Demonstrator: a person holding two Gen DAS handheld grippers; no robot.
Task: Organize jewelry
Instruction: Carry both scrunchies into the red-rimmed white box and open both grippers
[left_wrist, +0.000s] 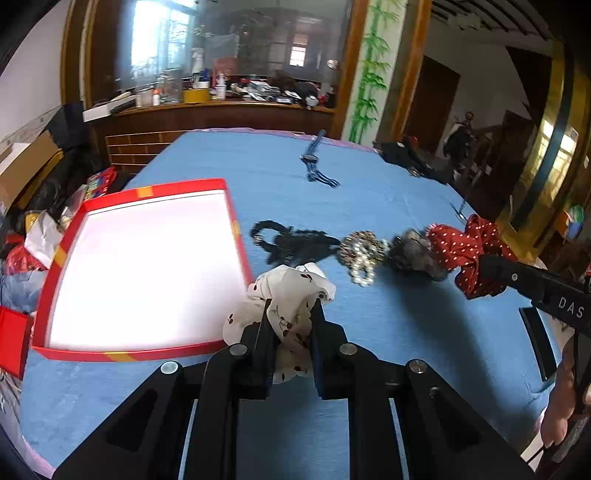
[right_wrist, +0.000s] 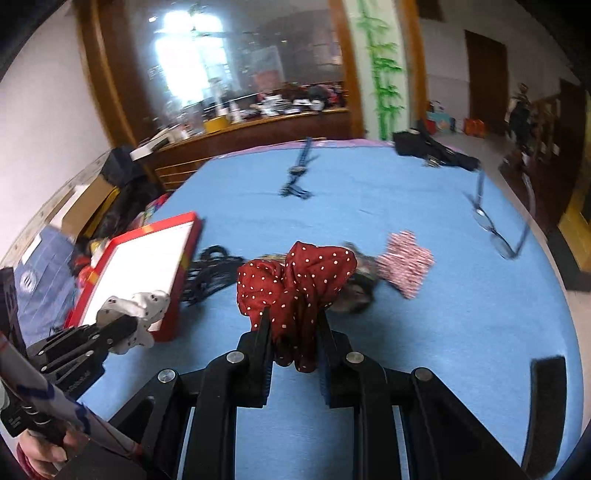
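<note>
My left gripper (left_wrist: 292, 306) is shut on a white scrunchie with a cherry print (left_wrist: 288, 295), held just off the near right corner of the red box (left_wrist: 236, 221) with its white inside. In the right wrist view my right gripper (right_wrist: 294, 314) is shut on a red scrunchie with white dots (right_wrist: 299, 280), lifted above the blue table (right_wrist: 406, 332). The red scrunchie (left_wrist: 465, 251) and right gripper also show at the right of the left wrist view. The left gripper (right_wrist: 122, 325) with the white scrunchie (right_wrist: 136, 306) appears at the left of the right wrist view.
On the blue cloth lie a black beaded piece (left_wrist: 291, 243), a pearl and bead bracelet cluster (left_wrist: 362, 254), a dark grey scrunchie (left_wrist: 417, 254), a pink patterned scrunchie (right_wrist: 406, 262), glasses (right_wrist: 495, 229) and a blue necklace (left_wrist: 317, 166). A black bag (right_wrist: 428, 147) sits at the far edge.
</note>
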